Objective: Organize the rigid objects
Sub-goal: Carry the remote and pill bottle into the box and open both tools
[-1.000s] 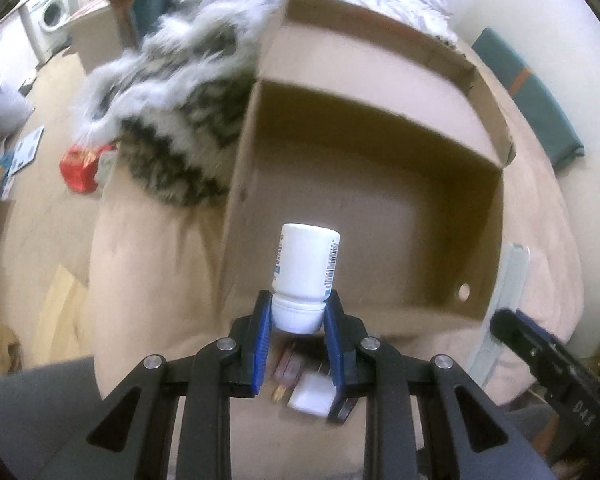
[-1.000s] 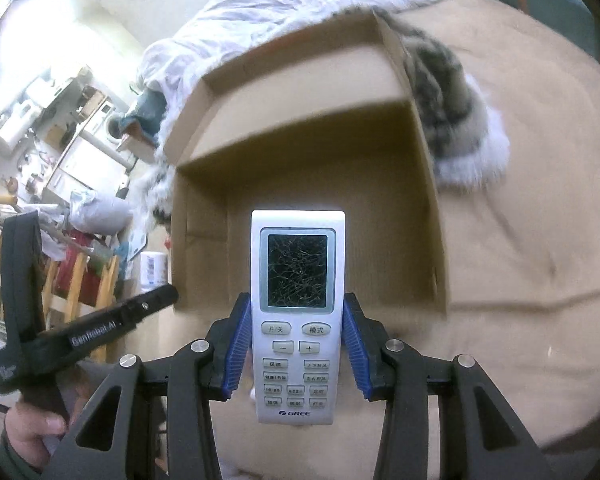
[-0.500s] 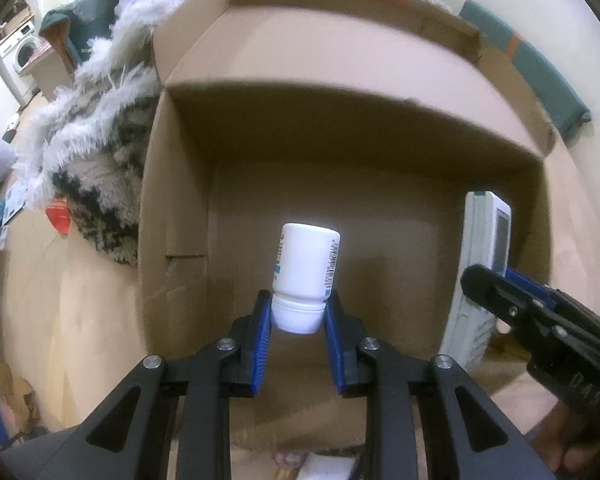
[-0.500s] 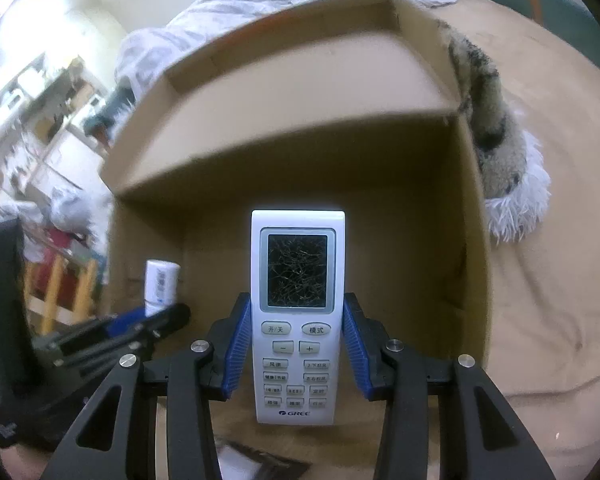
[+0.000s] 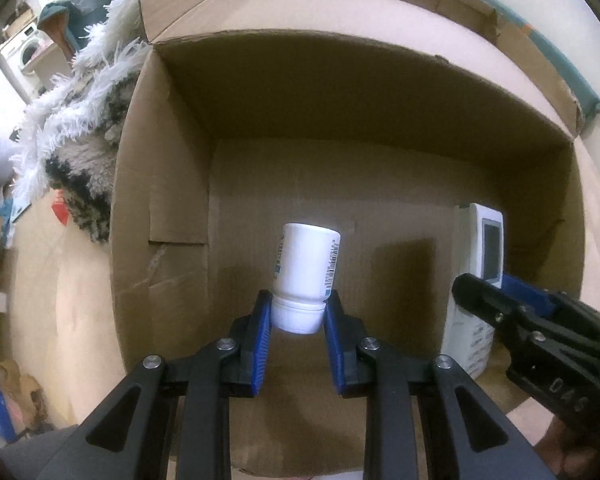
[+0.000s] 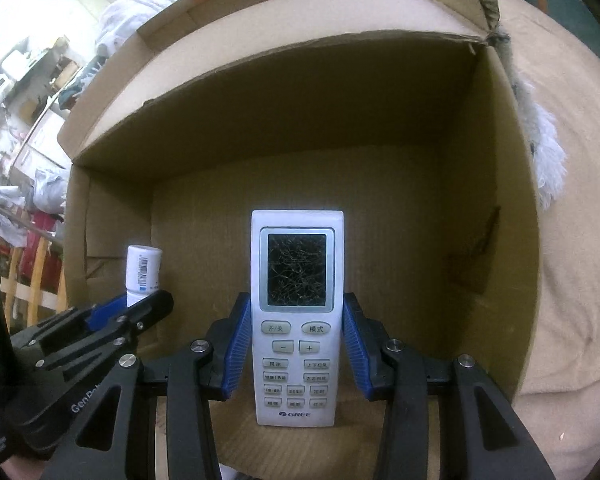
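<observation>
Cardboard box (image 5: 160, 184) is entered but nothing released: bottle (image 5: 306, 270) is pinched by left claw (image 5: 298, 320), remote (image 6: 296, 312) by right claw (image 6: 296, 344).

Right tongs (image 6: 296, 348) gripping remote (image 6: 296, 316), cardboard box (image 6: 500, 208)

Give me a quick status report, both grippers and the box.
Left gripper shut on white bottle, held by its cap. Right gripper shut on remote. Both held inside the open cardboard box. Nothing blocking the box floor.
</observation>
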A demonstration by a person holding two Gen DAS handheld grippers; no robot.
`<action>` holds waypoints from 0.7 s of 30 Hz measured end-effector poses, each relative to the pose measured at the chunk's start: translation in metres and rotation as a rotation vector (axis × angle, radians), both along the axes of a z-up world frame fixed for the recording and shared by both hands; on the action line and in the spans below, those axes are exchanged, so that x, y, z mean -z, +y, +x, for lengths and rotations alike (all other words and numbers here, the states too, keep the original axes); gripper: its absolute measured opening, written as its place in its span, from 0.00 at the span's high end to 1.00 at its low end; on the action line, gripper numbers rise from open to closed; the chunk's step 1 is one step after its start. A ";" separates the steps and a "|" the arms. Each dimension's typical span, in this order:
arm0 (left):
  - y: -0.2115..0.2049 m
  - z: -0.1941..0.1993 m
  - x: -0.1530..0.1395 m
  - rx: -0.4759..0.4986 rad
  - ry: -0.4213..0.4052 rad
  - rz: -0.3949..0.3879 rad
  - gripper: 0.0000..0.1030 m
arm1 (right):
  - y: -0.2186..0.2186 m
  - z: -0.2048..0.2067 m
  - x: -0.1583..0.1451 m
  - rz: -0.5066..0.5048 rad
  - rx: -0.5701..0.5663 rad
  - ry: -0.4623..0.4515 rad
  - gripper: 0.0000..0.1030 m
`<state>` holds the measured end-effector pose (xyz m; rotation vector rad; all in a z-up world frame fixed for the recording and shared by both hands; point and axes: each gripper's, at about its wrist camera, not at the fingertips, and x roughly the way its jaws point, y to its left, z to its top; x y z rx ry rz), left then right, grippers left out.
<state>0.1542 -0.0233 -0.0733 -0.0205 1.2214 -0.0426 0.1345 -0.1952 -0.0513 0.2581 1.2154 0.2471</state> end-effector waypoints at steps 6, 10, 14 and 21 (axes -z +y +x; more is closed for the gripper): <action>-0.005 0.001 0.009 -0.017 0.030 -0.002 0.78 | 0.005 0.005 0.002 -0.012 -0.007 0.003 0.55; -0.008 0.003 0.011 -0.015 0.021 0.014 0.78 | 0.008 0.004 0.000 -0.016 -0.007 0.008 0.55; -0.007 0.002 0.012 -0.010 0.027 0.022 0.78 | 0.008 0.003 0.001 -0.008 0.001 0.013 0.55; -0.012 -0.001 0.011 0.001 0.022 0.033 0.78 | 0.006 0.003 -0.010 0.027 0.007 -0.032 0.55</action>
